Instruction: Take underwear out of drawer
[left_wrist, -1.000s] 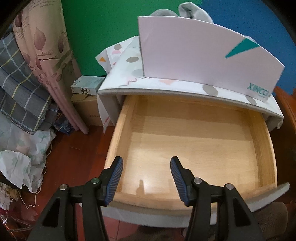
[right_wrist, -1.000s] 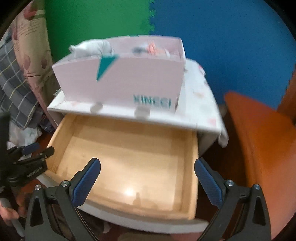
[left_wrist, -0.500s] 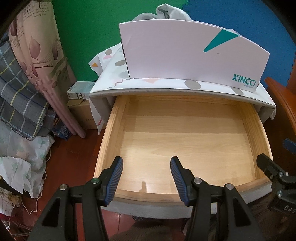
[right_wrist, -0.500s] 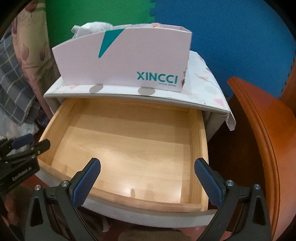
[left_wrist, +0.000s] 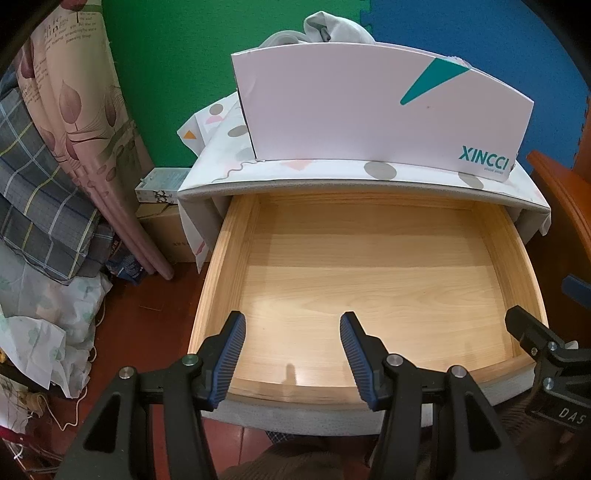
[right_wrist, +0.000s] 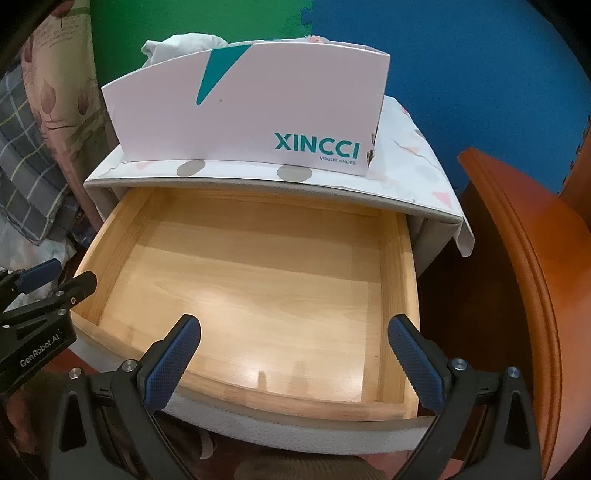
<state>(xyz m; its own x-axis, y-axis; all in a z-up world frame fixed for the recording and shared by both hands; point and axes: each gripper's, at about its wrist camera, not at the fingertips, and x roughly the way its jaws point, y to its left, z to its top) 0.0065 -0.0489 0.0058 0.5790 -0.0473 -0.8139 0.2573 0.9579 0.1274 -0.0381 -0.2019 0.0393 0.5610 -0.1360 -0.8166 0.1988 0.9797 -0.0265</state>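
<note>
The wooden drawer (left_wrist: 218, 266) (right_wrist: 397, 266) is pulled out of a small cabinet and its bottom is bare. A white XINCCI shoe box (left_wrist: 369, 110) (right_wrist: 251, 107) stands on the cabinet top, with pale grey-white cloth (left_wrist: 332, 29) (right_wrist: 181, 44) bunched in its far left end. My left gripper (left_wrist: 291, 325) is open and empty over the drawer's front edge. My right gripper (right_wrist: 293, 328) is open wide and empty over the drawer's front right part. Each gripper shows at the side of the other's view.
A patterned cloth (left_wrist: 221, 147) covers the cabinet top. Curtain and folded plaid fabric (left_wrist: 44, 177) pile up at the left, with small boxes (left_wrist: 159, 184) on the floor. An orange wooden chair (right_wrist: 517, 236) stands close at the right.
Both grippers have pulled back and risen a little from the drawer. The right gripper has come into the left wrist view at the right edge. Both stayed open.
</note>
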